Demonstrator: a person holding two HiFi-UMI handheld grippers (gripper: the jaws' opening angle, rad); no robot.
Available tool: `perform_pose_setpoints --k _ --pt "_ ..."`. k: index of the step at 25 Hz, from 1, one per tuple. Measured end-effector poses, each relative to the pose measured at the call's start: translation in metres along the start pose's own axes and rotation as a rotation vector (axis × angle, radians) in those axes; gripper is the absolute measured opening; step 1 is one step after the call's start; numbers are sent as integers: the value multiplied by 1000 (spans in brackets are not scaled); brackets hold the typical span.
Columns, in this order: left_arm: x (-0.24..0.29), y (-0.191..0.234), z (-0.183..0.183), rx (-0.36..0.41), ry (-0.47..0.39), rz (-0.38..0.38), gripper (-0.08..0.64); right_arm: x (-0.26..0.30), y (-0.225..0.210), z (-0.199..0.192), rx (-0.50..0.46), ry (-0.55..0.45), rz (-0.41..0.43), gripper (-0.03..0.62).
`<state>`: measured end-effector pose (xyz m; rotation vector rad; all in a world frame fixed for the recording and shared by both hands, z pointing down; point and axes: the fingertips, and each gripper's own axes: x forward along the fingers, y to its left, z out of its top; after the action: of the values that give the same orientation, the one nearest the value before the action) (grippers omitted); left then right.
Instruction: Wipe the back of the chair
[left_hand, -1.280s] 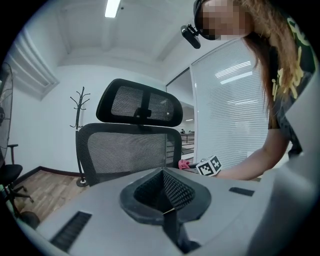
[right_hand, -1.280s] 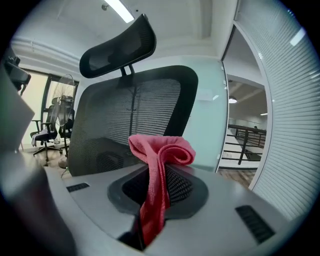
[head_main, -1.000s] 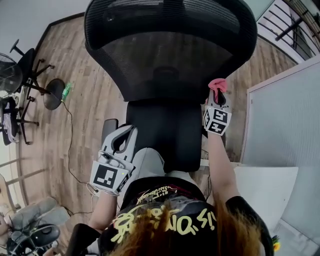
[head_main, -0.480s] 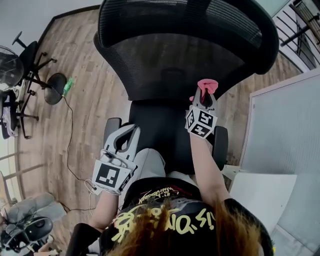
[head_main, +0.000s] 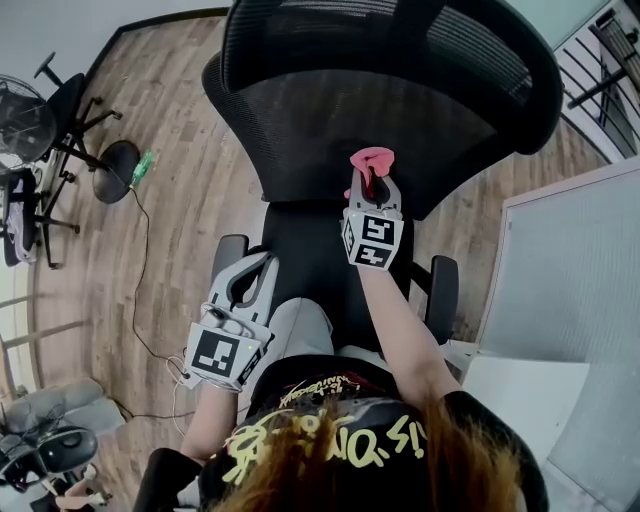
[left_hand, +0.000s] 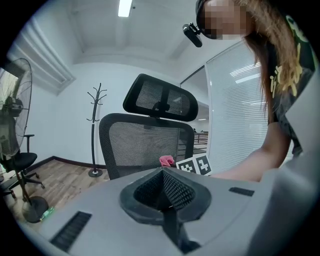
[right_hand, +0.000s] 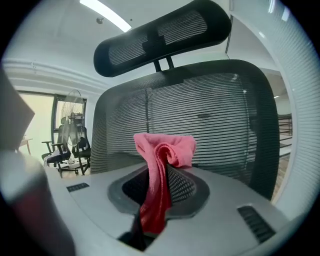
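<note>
Head view has the chair's black mesh back (head_main: 380, 120) filling the top of the picture, and the pink cloth (head_main: 370, 162) sits low on its middle, just above the seat (head_main: 320, 260). The right gripper (head_main: 370, 182) pinches that cloth, which stands bunched above the pressed jaws and faces the mesh; I cannot tell whether it actually touches. My guess is the wipe is under way at the lower middle, with the upper back, the sides and the headrest (right_hand: 165, 32) left to do, though the mesh shows no mark of what has been wiped. The left gripper (head_main: 255, 272) hangs low by the person's lap, jaws pressed together on nothing. Round about is a wood-plank floor (head_main: 180, 180), a white slatted partition (head_main: 570, 300), a standing fan (head_main: 20, 125), a coat stand (left_hand: 95, 130).
</note>
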<state>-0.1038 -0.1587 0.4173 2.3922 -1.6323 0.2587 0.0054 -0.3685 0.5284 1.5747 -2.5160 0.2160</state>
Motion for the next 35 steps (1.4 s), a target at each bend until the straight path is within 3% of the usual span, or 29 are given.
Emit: perform_pose_setpoints --k 5,12,24,29,35 --pt "-5 8 -1 -9 -7 24 -11 8 30 1 -36 3 55 61" --pt "-11 6 -4 -21 5 35 -11 24 98 -3 -149 51 241 61" --pt "-28 17 -19 -34 8 96 -11 38 150 -14 -171 75 346 61" --pt "-33 20 -22 -33 -4 105 -11 40 175 -18 -232 123 421 61" --pt "-37 24 -28 -45 17 115 -11 46 200 -20 -234 173 489 61"
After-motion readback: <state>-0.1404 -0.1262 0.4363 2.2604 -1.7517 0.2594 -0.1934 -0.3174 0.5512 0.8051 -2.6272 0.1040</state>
